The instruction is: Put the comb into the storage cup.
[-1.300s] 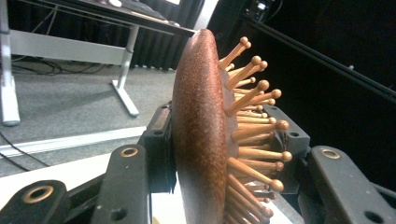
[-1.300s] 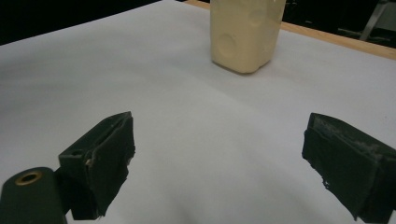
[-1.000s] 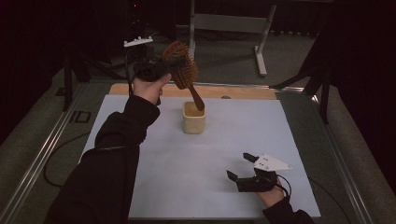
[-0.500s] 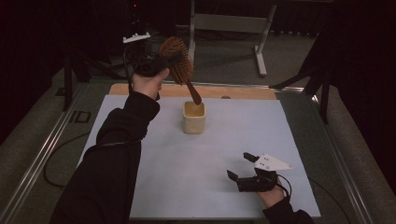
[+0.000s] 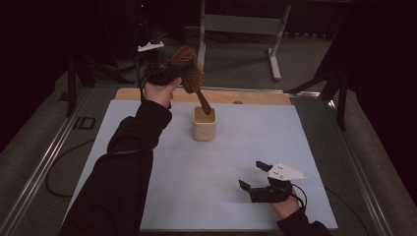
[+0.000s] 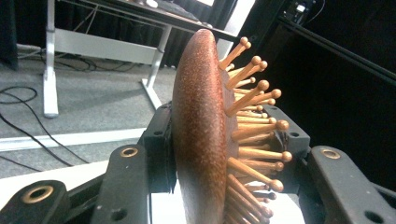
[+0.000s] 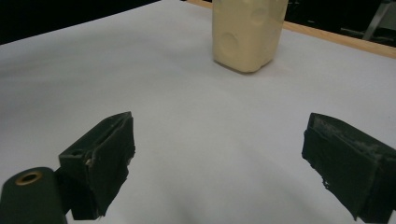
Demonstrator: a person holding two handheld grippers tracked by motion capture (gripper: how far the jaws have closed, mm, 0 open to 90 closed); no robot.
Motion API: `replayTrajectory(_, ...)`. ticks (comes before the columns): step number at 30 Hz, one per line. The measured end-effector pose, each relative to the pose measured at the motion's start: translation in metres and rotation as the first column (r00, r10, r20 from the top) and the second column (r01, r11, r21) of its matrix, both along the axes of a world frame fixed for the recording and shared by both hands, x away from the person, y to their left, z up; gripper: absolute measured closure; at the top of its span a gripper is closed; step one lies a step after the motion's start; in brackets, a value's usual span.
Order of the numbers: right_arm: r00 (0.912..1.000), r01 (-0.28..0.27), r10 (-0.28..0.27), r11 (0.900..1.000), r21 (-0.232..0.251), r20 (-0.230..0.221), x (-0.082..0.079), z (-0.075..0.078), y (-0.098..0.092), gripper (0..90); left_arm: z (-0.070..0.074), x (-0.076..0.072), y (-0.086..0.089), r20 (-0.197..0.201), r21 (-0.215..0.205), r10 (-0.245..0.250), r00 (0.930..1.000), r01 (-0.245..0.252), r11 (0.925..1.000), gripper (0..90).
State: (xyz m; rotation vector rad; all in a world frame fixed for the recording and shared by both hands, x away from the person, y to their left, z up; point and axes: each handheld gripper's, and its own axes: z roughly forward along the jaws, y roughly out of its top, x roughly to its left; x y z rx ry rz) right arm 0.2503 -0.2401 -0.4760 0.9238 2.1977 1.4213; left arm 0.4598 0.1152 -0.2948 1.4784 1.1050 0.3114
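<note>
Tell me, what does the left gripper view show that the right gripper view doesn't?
The left gripper view: a wooden hairbrush clamped in the left tool, its ball-tipped bristles pointing right, with a grey floor and a desk frame behind. The right gripper view: the right tool open and holding nothing, low over the white tabletop, facing a cream cup. Shared: each looks along its own pair of black jaws.

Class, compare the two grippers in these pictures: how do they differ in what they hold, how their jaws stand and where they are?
The left gripper is shut on the wooden hairbrush; the right gripper holds nothing, jaws wide apart. The left is raised above the cream cup; the right sits low over the white mat. Both have black jaws.
</note>
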Motion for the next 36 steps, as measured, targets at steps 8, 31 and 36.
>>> replayTrajectory(8,1.0,0.002,-0.002,1.0,0.002,-0.002,0.0,0.0,0.0,9.0,-0.013,0.002,-0.002,-0.01,0.006,-0.001,1.0,0.001,1.0,53.3)
replayTrajectory(31,1.0,-0.004,0.004,1.0,0.003,-0.005,0.0,0.0,-0.001,9.0,-0.044,0.007,-0.009,-0.051,0.014,-0.015,0.9986,0.015,0.9998,53.3)
replayTrajectory(36,1.0,-0.005,0.005,1.0,0.005,-0.005,0.0,0.0,0.0,9.0,-0.047,0.007,-0.01,-0.053,0.02,-0.015,0.9985,0.016,0.9997,53.2)
